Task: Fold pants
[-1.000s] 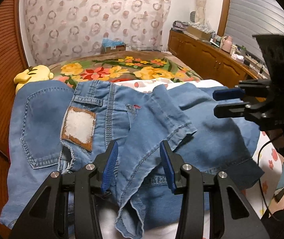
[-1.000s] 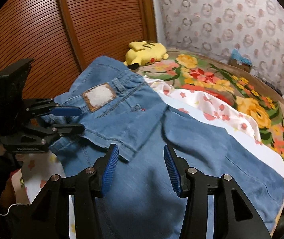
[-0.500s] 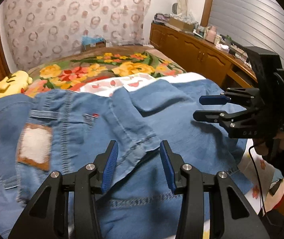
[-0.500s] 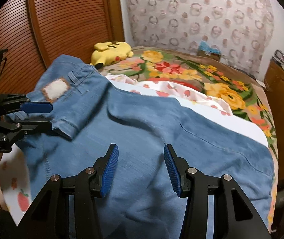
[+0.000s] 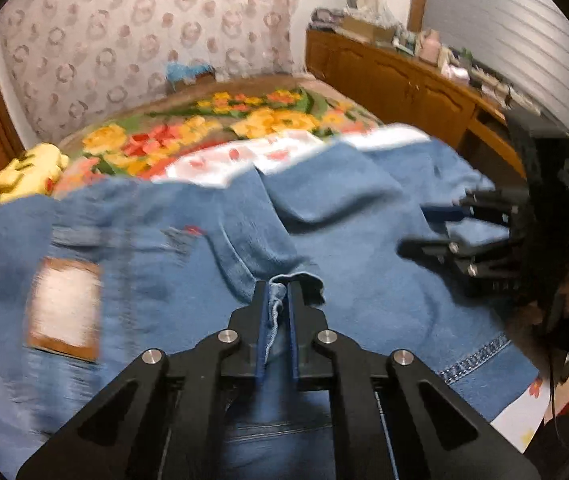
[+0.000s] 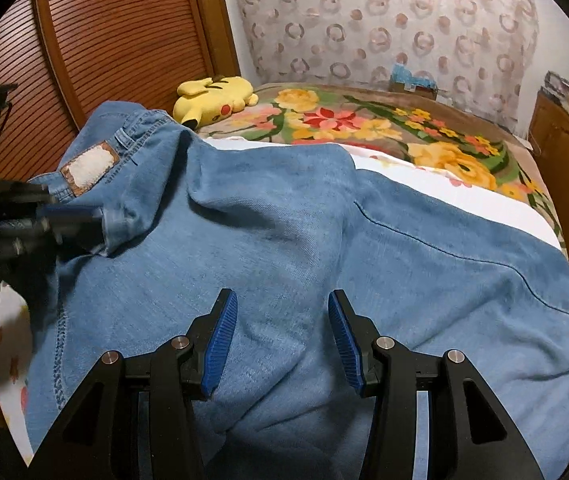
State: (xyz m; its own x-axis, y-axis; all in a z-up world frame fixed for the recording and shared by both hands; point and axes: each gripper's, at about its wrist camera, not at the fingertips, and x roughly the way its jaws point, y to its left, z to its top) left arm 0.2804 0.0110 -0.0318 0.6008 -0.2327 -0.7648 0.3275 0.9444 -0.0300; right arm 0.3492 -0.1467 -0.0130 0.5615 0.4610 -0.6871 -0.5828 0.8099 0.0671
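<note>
Light blue denim pants point(image 5: 344, 216) lie spread across the bed, with a white and brown waistband patch point(image 5: 64, 304) at the left. My left gripper point(image 5: 276, 292) is shut on a folded denim edge point(image 5: 294, 279) of the pants. In the right wrist view it shows at the far left point(image 6: 96, 216), pinching that same edge near the patch point(image 6: 88, 168). My right gripper point(image 6: 282, 308) is open and empty, low over the flat denim point(image 6: 324, 240). In the left wrist view it shows at the right point(image 5: 436, 228), jaws apart over the leg.
The bed carries a floral blanket point(image 6: 364, 120) and a white flowered sheet point(image 5: 244, 156). A yellow plush toy point(image 6: 214, 98) lies at the head by the wooden slatted doors point(image 6: 124, 32). A wooden cabinet point(image 5: 404, 84) with clutter runs along the right side.
My left gripper has closed on the folded denim edge; it was open before. The left view is blurred by motion. My right gripper has swung rightward over the pant legs and stays open.
</note>
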